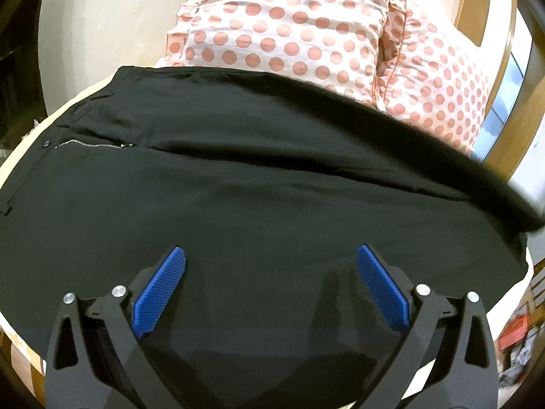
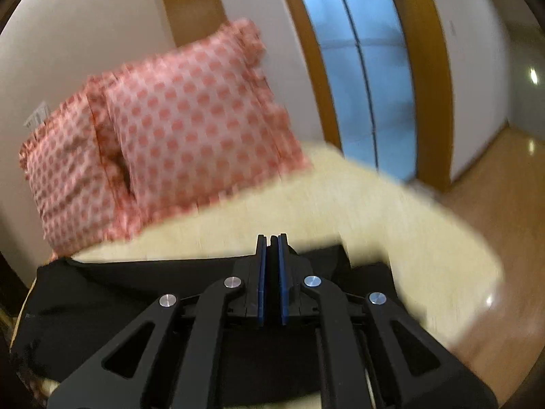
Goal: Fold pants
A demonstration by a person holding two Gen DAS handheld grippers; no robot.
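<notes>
Black pants [image 1: 259,184] spread flat on a cream-covered bed [image 2: 357,211], filling most of the left wrist view. Zipper fly [image 1: 92,144] and button sit at the far left of that view, so the waist end lies to the left; long axis runs left to right across the view, crosswise to the left gripper's fingers. A fold edge or overlapped leg runs along the far side.

Left gripper [image 1: 270,255]: released, blue pads [image 1: 160,293] spread wide, hovering just above the near part of the cloth, holding nothing.

Right gripper [image 2: 271,242]: clenched, pads pressed together with a thin strip of dark material between them, probably an edge or leg end of the pants, though motion blur makes this uncertain. The black cloth there lies below and to the left of this gripper.

Polka-dot pillow [image 1: 306,27] rests just beyond the pants against the wall [image 1: 102,17]. Glass door [image 2: 357,68] with wooden frame stands beyond the bed.

Judgement: fold in progress; the right gripper carries its end across, along the long axis, toward the waist side.
</notes>
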